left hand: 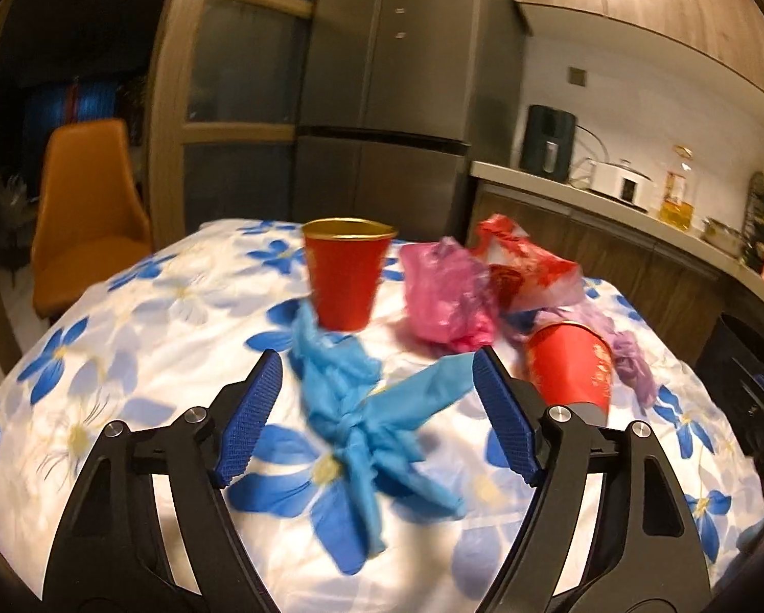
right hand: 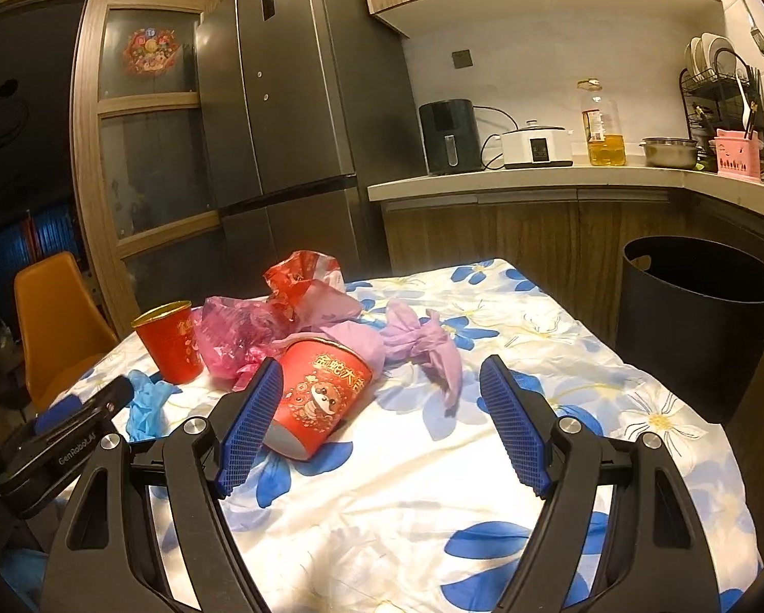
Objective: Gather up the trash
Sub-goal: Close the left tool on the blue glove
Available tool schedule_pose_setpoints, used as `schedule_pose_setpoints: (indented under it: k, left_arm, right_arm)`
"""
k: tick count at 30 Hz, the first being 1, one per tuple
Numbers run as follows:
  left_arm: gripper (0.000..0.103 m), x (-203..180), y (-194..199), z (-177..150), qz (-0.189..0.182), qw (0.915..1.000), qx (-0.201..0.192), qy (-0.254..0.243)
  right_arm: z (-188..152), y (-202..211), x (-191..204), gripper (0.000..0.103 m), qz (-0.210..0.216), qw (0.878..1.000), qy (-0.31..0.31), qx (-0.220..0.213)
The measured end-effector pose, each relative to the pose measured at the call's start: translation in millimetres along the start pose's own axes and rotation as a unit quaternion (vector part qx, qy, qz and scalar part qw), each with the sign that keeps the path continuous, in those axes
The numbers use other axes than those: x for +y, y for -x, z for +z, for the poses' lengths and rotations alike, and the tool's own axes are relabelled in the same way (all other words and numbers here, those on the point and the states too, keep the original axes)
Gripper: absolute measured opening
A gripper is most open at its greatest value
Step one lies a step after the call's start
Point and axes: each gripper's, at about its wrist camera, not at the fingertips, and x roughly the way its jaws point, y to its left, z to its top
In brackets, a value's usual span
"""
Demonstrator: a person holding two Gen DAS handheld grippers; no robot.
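A crumpled blue plastic bag (left hand: pixel 361 419) lies on the flowered tablecloth (left hand: pixel 126 357), between the spread fingers of my left gripper (left hand: pixel 377 357); the pads stand off it. Behind it stands an upright red cup (left hand: pixel 346 281) with a gold rim. To its right are a pink bag (left hand: pixel 448 296), a red-and-white bag (left hand: pixel 525 265), a tipped red cup (left hand: pixel 571 368) and a purple bag (left hand: pixel 632 357). My right gripper (right hand: pixel 382 363) is open over the cloth. The tipped red cup (right hand: pixel 320 393) lies just beyond its left finger, and the purple bag (right hand: pixel 422 347) beyond the gap.
A black bin (right hand: pixel 698 316) stands on the floor off the table's right edge. An orange chair (right hand: pixel 49 306) sits at the far left corner. Fridge (right hand: pixel 290 127) and kitchen counter (right hand: pixel 535 179) rise behind the table. The left tool's black body (right hand: pixel 65 439) shows at the left.
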Motion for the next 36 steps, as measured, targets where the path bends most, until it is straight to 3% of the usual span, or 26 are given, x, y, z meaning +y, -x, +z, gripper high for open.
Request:
schedule_pose_setpoints:
  k: [7, 12, 13, 16, 21, 27, 30, 36]
  left_arm:
    - [0.039, -20.6, -30.9, -1.1, -0.013, 0.9974, 0.062, -0.035]
    - [0.004, -26.8, -36.0, -0.6, -0.025, 0.9959, 0.073, -0.048]
    - [0.001, -27.1, -37.1, -0.8, -0.027, 0.9956, 0.075, -0.049]
    - [0.0, -23.5, -34.7, 1.1, -0.039, 0.9959, 0.073, -0.036]
    - [0.0, -9.6, -8.5, 18.8, -0.07, 0.9968, 0.038, 0.009]
    - [0.0, 5.1, 27.3, 38.4, -0.077, 0.9963, -0.006, 0.036]
    - [0.0, 14.4, 32.6, 42.2, -0.092, 0.994, -0.004, 0.06]
    - [0.0, 30.8, 34.3, 31.7, -0.072, 0.9954, 0.011, 0.063]
  right_arm:
    - [1.0, -5.4, 1.0, 0.077, -0.003, 1.0, -0.001, 0.003]
    - [2.2, -8.4, -4.1, 0.077, -0.005, 1.0, -0.007, 0.007]
    - [2.3, -8.5, -5.1, 0.077, -0.006, 1.0, -0.008, 0.007]
    - [2.7, -8.2, -7.1, 0.077, -0.005, 1.0, -0.01, 0.006]
    - [2.7, -8.1, -8.6, 0.077, -0.003, 1.0, -0.012, 0.007]
    - [0.7, -9.9, -6.9, 0.077, 0.006, 1.0, -0.012, 0.014]
    - [-1.3, -13.6, -2.5, 0.077, 0.014, 1.0, -0.009, 0.024]
    - [-4.1, -12.8, 10.2, 0.077, 0.028, 0.999, 0.005, 0.026]
